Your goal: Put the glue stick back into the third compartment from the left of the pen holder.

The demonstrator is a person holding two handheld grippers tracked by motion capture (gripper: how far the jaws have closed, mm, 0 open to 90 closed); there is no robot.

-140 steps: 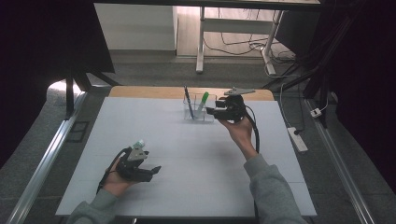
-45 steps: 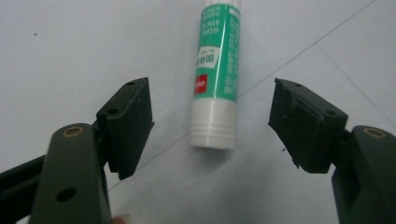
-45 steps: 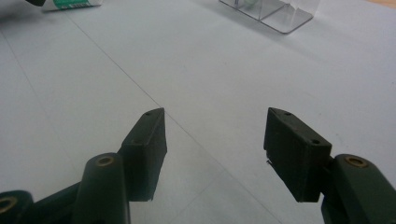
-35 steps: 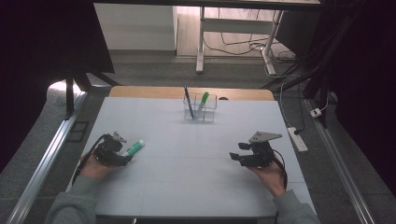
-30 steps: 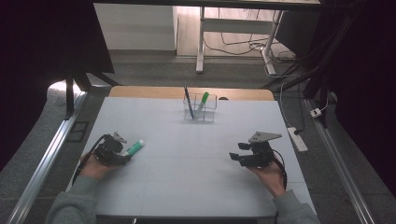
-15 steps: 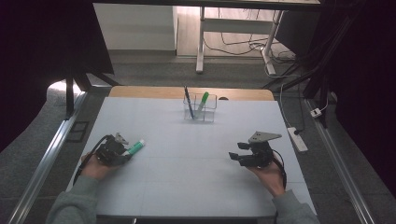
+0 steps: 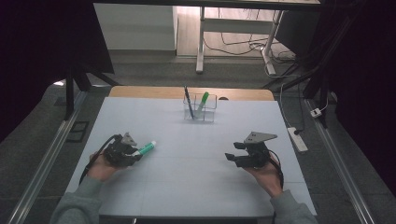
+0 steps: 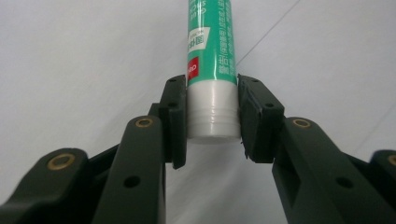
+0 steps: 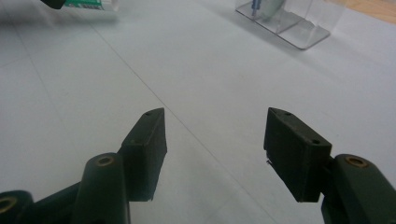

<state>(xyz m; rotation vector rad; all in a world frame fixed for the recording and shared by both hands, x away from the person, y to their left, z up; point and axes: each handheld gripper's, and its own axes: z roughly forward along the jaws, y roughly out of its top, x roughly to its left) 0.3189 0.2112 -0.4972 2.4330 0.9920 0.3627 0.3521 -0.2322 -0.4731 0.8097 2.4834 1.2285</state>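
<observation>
1. The left gripper point(image 7: 132, 153) sits in the lower left of the high view, held in the person's left hand over the white table point(image 7: 196, 186).
2. Its jaws have just been closing and now clamp a glue stick point(image 7: 146, 148); in the left gripper view point(image 8: 212, 112) both pads press the white ribbed base of the stick point(image 8: 211, 70) from either side.
3. In the high view the glue stick juts out of the left gripper toward the upper right, its white tip pointing at the middle of the table.
4. In the left gripper view the green label with red and white print runs up to the top edge of the frame.
5. The right gripper point(image 7: 232, 157) lies in the lower right of the high view, held in the right hand just above the table.
6. Its jaws stand spread apart with nothing between them, as the right gripper view point(image 9: 215, 149) shows bare table in the gap.
7. A clear pen holder point(image 7: 200, 108) stands at the upper middle of the high view, well apart from both grippers.
8. It holds a dark pen point(image 7: 187, 99) leaning left and a green marker point(image 7: 202, 101) leaning right.
9. In the right gripper view the holder point(image 9: 299, 28) shows at the upper right and the glue stick point(image 9: 91, 5) at the upper left edge.
</observation>
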